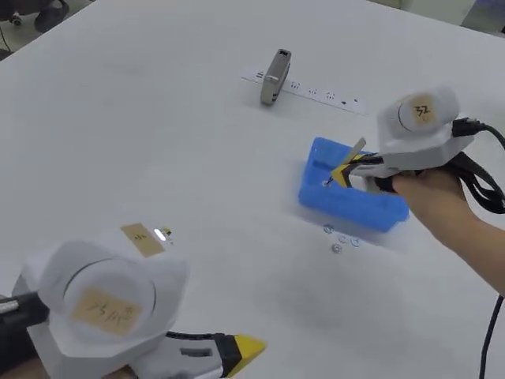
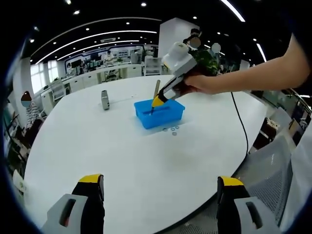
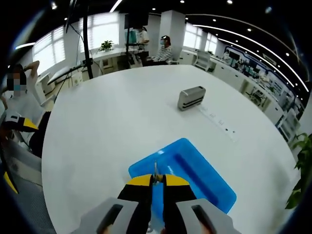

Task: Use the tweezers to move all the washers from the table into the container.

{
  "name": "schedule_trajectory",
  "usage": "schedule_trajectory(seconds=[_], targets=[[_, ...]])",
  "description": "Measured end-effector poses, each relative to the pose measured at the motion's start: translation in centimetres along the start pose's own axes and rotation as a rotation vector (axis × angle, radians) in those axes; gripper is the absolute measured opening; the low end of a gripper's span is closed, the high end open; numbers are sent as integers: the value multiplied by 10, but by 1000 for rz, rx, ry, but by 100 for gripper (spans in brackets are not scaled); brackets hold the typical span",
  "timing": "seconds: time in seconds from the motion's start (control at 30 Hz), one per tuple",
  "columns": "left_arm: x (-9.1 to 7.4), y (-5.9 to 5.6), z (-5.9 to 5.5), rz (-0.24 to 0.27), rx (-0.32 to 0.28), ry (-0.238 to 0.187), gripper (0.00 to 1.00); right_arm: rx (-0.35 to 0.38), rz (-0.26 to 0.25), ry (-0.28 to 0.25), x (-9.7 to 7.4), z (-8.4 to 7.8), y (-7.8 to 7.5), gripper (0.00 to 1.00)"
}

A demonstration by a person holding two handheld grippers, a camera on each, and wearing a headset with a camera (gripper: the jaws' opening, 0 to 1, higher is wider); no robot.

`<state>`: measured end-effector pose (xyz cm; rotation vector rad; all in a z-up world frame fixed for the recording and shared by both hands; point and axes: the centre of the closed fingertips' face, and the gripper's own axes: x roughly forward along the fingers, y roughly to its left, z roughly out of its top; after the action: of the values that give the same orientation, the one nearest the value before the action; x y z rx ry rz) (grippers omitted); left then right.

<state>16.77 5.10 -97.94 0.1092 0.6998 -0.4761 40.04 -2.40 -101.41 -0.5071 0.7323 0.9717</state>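
Observation:
A blue container stands on the white table, right of centre. My right gripper is shut on the tweezers, whose tips point down into the container's left end. In the right gripper view the jaws pinch the tweezers above the container. Whether the tips carry a washer is too small to tell. Several washers lie on the table just in front of the container, also in the left gripper view as washers. My left gripper is open and holds nothing; it hovers at the near left.
A grey device stands on a white power strip at the back. A tan label lies on the table near my left gripper. The right gripper's black cable hangs at the right. People sit beyond the table.

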Motion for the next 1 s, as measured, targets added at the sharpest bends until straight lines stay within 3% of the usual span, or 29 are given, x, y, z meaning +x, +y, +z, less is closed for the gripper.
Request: schedule_trajectory(seconds=[0.33,0.67,1.0], targets=[[4,1,2,7,-21,-10,98,77,7,30,26,-16,-10,3],[8,1,0,3,-20,-2,97,73,7,30,26,-13,-8,4],[1,5,0,19,-22,-9,98,86,21,29,18,-11,-6,4]])
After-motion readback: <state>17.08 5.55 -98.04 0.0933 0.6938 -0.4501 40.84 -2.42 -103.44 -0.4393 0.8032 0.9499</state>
